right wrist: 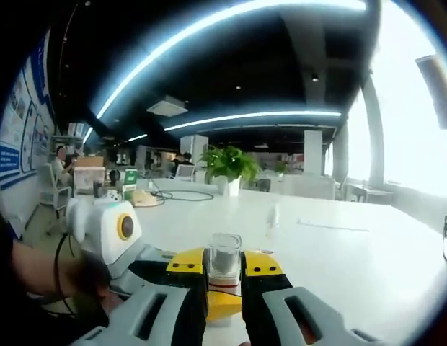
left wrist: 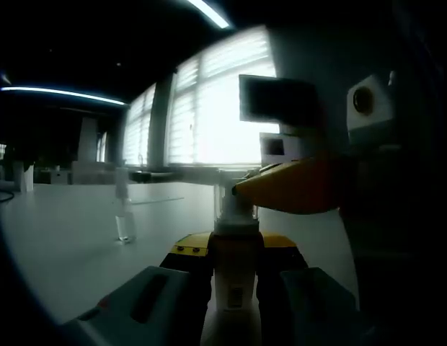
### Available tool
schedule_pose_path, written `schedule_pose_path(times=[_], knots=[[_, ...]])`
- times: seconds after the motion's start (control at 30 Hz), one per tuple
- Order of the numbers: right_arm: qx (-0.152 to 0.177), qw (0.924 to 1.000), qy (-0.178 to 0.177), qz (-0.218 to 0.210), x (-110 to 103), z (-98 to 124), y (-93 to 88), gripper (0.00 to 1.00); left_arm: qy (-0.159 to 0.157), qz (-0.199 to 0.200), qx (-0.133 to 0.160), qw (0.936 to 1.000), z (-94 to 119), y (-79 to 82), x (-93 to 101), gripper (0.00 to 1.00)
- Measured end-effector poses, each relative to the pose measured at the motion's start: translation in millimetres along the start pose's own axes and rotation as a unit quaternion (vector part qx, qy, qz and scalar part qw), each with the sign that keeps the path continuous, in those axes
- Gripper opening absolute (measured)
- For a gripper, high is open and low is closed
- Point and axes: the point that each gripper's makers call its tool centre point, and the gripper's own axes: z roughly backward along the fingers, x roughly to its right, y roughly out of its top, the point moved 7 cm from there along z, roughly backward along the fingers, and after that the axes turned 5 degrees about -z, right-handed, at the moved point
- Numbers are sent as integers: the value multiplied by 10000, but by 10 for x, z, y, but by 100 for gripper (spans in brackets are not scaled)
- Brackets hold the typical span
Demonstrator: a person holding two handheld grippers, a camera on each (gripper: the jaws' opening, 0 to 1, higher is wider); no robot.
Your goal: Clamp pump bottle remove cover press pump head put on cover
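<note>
Pump bottle (left wrist: 234, 270) is standing upright between the jaws of the left gripper (left wrist: 234, 288), which are clenching its body from both sides. In the left gripper view, the bottle's white pump head (left wrist: 234, 205) is rising above the jaws, and the right gripper (left wrist: 310, 184) is reaching in from the right, its yellow-orange jaw tip touching or just beside the pump head; which one cannot be told. A second small clear bottle (left wrist: 123, 216) is standing apart on the white table (left wrist: 65, 238), to the left of the clamped bottle.

In the right gripper view, the right gripper (right wrist: 223, 277) is gripping a clear cover (right wrist: 224, 261) between its nearly closed jaws, the yellow jaw pads pressing against both sides of the cover. The left gripper (right wrist: 108, 238) is showing at the lower left, just beside the jaws. A potted plant (right wrist: 227, 167) is standing at the far end of the table (right wrist: 339, 252).
</note>
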Motion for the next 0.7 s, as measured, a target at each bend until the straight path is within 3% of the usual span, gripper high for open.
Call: schedule_pose_path(times=[0.7], knots=[[31, 9999, -84, 90, -30, 1, -18, 12, 2, -13, 0, 10000, 4, -5, -6, 14]])
